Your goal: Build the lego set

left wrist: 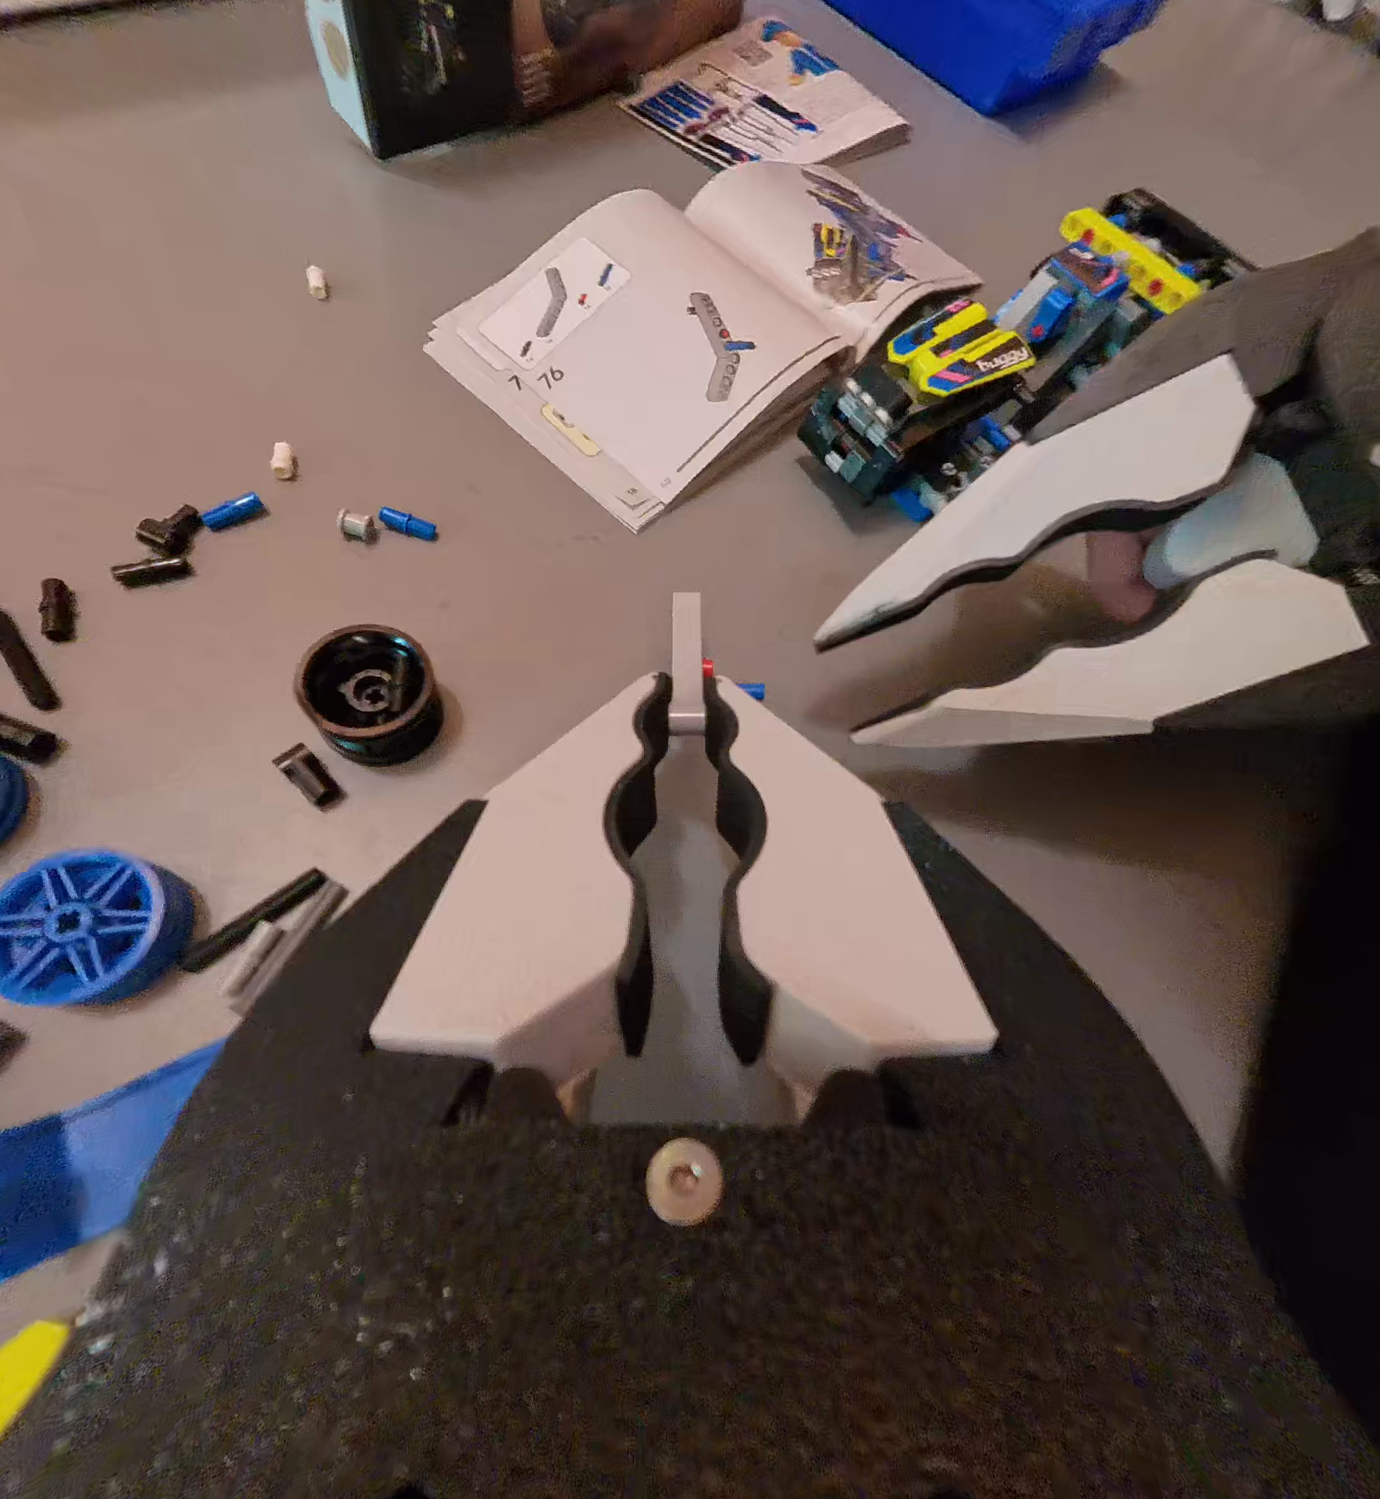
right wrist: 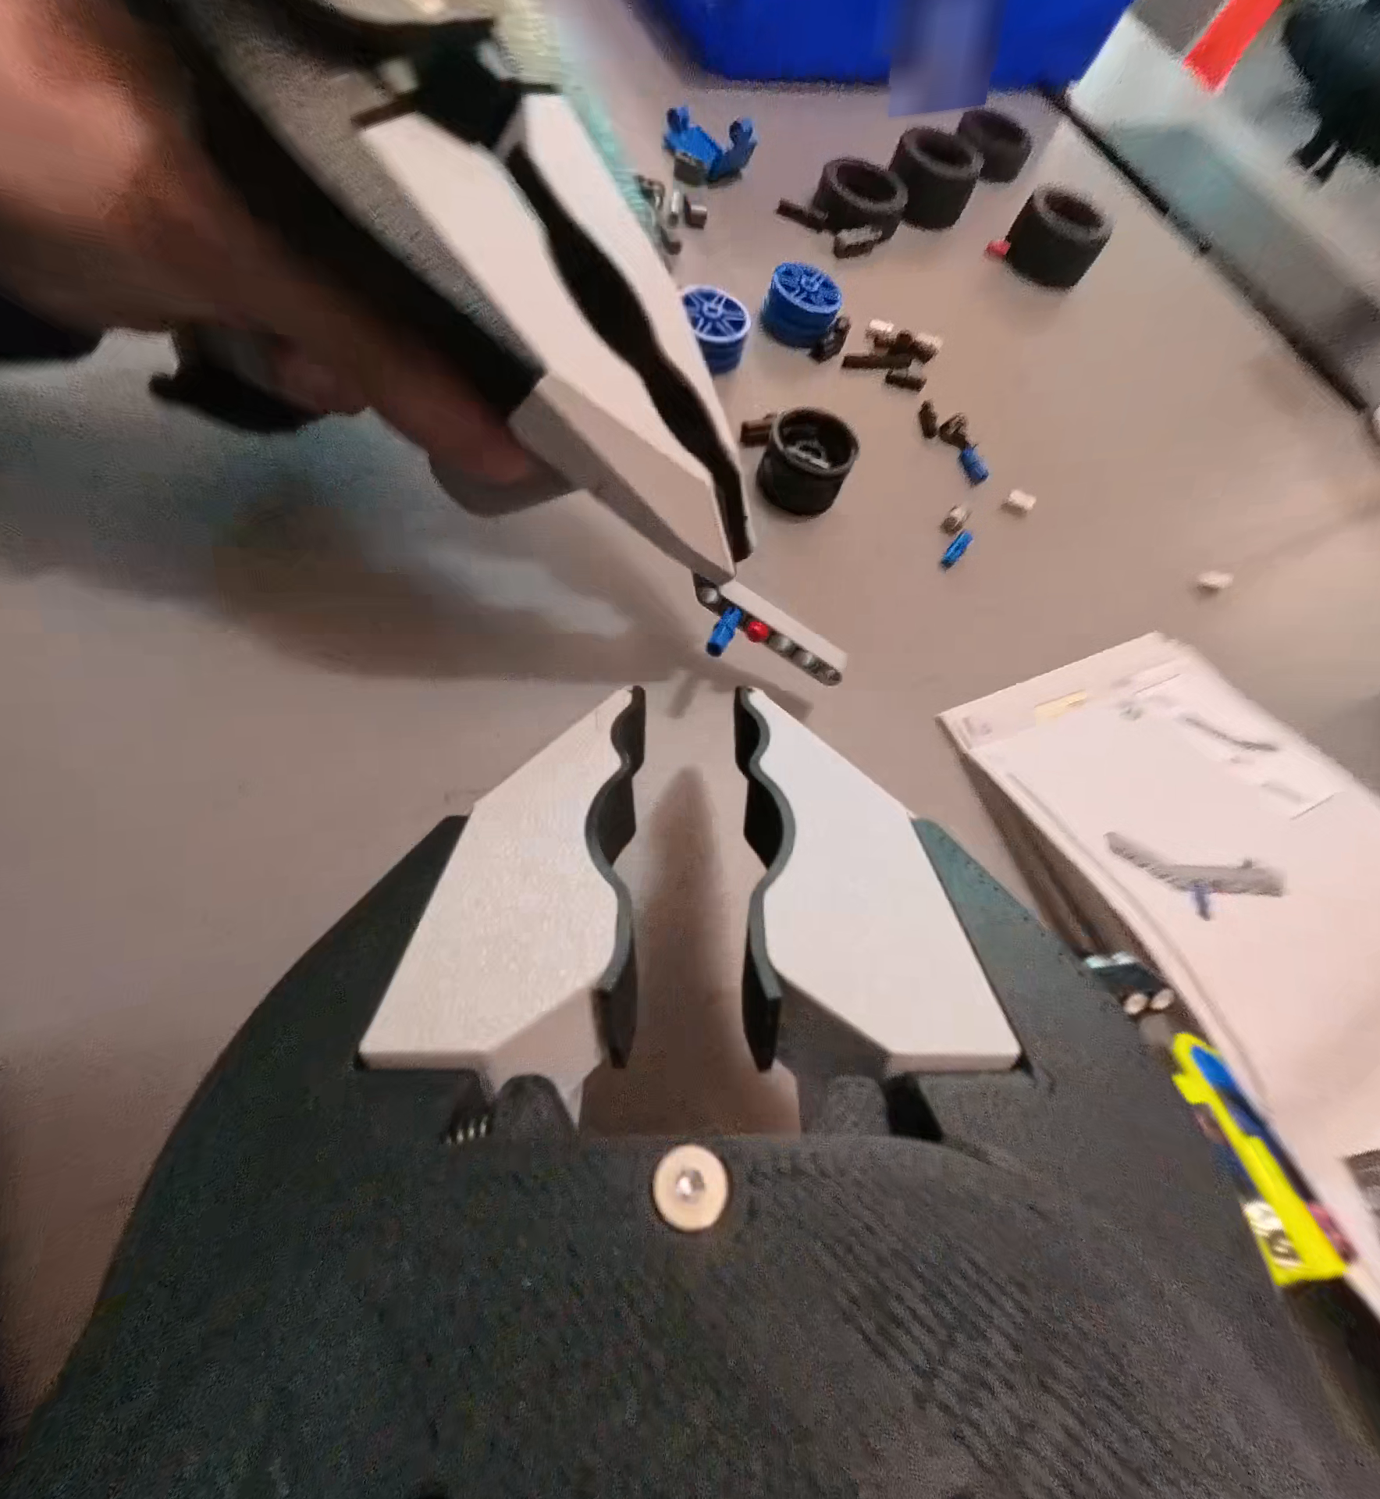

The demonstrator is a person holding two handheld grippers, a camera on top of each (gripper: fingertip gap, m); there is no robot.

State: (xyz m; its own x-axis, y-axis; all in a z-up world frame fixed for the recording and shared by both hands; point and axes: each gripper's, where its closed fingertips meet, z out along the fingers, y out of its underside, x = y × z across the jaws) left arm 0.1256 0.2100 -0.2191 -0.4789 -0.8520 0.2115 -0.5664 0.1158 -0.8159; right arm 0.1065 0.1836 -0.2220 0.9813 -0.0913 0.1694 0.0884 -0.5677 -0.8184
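Left gripper: clamped on a grey holed plastic beam bearing a blue pin and red pin, above the grey table. Right gripper: parted, empty, just beside. Risk: end-only grip; a nudge could pivot the beam.

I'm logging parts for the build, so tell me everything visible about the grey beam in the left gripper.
The grey beam is a slim plastic-looking bar with a row of round holes along one face. A blue pin and a red pin sit in neighbouring holes. The left gripper clamps one end between its fingertips; the rest juts out above the table, just beyond the open right gripper.
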